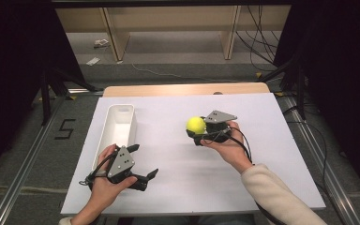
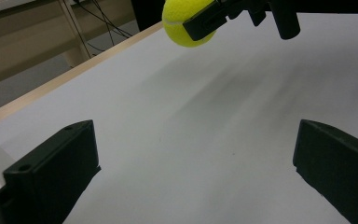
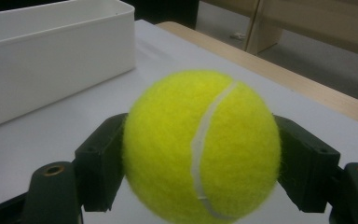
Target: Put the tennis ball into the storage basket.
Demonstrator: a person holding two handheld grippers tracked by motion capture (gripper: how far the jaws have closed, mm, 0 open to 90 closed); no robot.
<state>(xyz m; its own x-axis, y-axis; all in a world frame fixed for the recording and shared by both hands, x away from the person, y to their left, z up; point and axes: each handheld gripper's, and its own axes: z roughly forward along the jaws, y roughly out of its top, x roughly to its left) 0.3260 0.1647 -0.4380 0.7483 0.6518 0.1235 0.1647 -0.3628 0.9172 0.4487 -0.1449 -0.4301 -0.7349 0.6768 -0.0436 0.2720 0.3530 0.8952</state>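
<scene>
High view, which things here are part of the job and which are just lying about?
In the job, likely:
tennis ball, gripped by the right tool
white bin
left tool, open

Lying about:
cables on the floor
wooden frame behind the table

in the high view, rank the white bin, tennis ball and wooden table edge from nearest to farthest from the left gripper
1. White bin: just beyond the left gripper, along the table's left side.
2. Tennis ball: farther out toward the middle, held between the right gripper's fingers.
3. Wooden table edge: the far strip behind the white sheet, farthest.
</scene>
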